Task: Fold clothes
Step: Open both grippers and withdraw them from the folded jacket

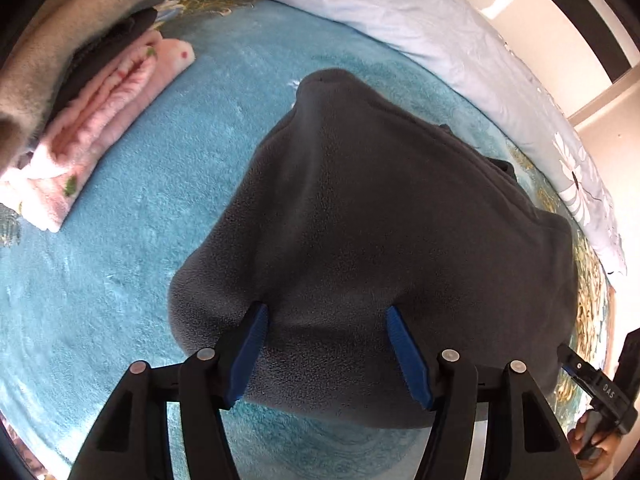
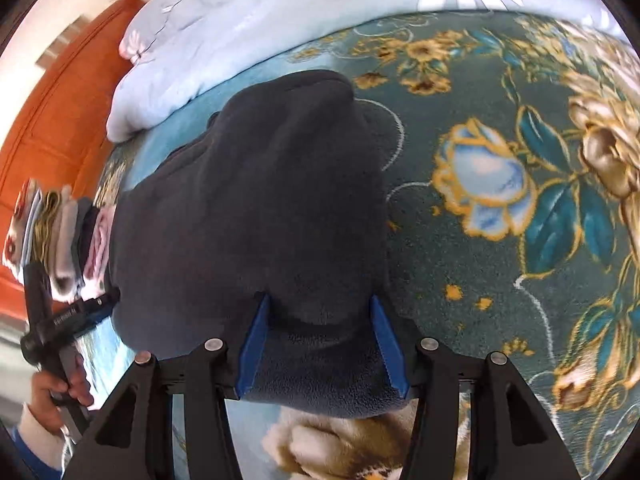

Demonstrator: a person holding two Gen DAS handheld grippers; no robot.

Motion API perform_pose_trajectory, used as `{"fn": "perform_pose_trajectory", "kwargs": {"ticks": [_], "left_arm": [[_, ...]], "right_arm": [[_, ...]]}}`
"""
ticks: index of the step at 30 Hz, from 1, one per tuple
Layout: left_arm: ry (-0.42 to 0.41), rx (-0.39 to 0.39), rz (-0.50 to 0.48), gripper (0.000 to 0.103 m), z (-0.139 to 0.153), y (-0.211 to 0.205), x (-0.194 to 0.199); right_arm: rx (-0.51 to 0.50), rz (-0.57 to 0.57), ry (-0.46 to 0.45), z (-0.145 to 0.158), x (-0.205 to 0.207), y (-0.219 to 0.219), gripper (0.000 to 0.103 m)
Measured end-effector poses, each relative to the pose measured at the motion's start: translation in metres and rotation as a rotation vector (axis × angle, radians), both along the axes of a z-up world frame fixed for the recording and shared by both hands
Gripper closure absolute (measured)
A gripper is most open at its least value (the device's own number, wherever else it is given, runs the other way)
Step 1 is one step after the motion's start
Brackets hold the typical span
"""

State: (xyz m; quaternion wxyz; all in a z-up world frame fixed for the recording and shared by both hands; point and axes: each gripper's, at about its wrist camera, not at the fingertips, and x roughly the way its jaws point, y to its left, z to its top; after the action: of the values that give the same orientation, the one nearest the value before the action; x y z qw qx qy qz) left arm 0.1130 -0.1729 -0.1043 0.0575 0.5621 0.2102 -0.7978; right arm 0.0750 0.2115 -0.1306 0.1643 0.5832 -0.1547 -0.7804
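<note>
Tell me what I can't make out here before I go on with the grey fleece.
- Left gripper fingertips: left wrist view, sunk in the grey fleece; grip unclear.
- Right gripper: right wrist view, same.
- Fleece underside and garment type: hidden by its own folds.
- Folded stack: right wrist view, blurred, partly behind fleece.

Dark grey fleece garment (image 1: 380,232) lies on my bed, bunched into thick mound, nap fuzzy and matte. Far end narrows to rounded, folded tip; near edge broad and doubled over. In right wrist view same fleece (image 2: 256,208) reads darker, near edge thick and rolled. Pink fluffy folded piece (image 1: 104,120) lies well apart to left, long and narrow, small green and red marks on it, resting against stacked folded clothes (image 2: 68,236).
</note>
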Motion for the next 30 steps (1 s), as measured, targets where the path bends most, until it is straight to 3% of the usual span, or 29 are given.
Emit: {"fn": "perform_pose_trajectory", "kwargs": {"ticks": [5, 8, 12, 15, 19, 21, 24, 27, 30], "left_arm": [[0.116, -0.085, -0.091, 0.04, 0.021, 0.06, 0.035], [0.145, -0.05, -0.073, 0.039, 0.017, 0.097, 0.049], [0.089, -0.061, 0.012, 0.039, 0.005, 0.124, 0.073], [0.046, -0.072, 0.071, 0.038, -0.004, 0.144, 0.09], [0.007, -0.15, 0.036, 0.038, -0.026, 0.169, 0.092], [0.036, -0.178, 0.06, 0.038, -0.028, 0.176, 0.093], [0.078, -0.231, 0.091, 0.028, -0.031, 0.187, 0.096], [0.12, -0.322, 0.095, 0.021, -0.035, 0.201, 0.102], [0.149, -0.314, 0.123, 0.018, -0.037, 0.196, 0.108]], "right_arm": [[0.055, 0.144, 0.087, 0.021, 0.019, 0.004, 0.048], [0.115, 0.158, 0.096, 0.022, 0.033, 0.009, 0.045], [0.156, 0.175, 0.064, 0.005, 0.051, 0.006, 0.043], [0.136, 0.167, 0.06, -0.006, 0.059, 0.01, 0.026], [0.164, 0.209, 0.139, -0.006, 0.057, 0.01, 0.022], [0.173, 0.222, 0.168, -0.008, 0.053, 0.008, 0.021], [0.182, 0.227, 0.205, -0.013, 0.049, 0.005, 0.02], [0.181, 0.216, 0.236, -0.017, 0.051, 0.0, 0.01], [0.176, 0.2, 0.266, -0.021, 0.055, -0.006, 0.006]]}}
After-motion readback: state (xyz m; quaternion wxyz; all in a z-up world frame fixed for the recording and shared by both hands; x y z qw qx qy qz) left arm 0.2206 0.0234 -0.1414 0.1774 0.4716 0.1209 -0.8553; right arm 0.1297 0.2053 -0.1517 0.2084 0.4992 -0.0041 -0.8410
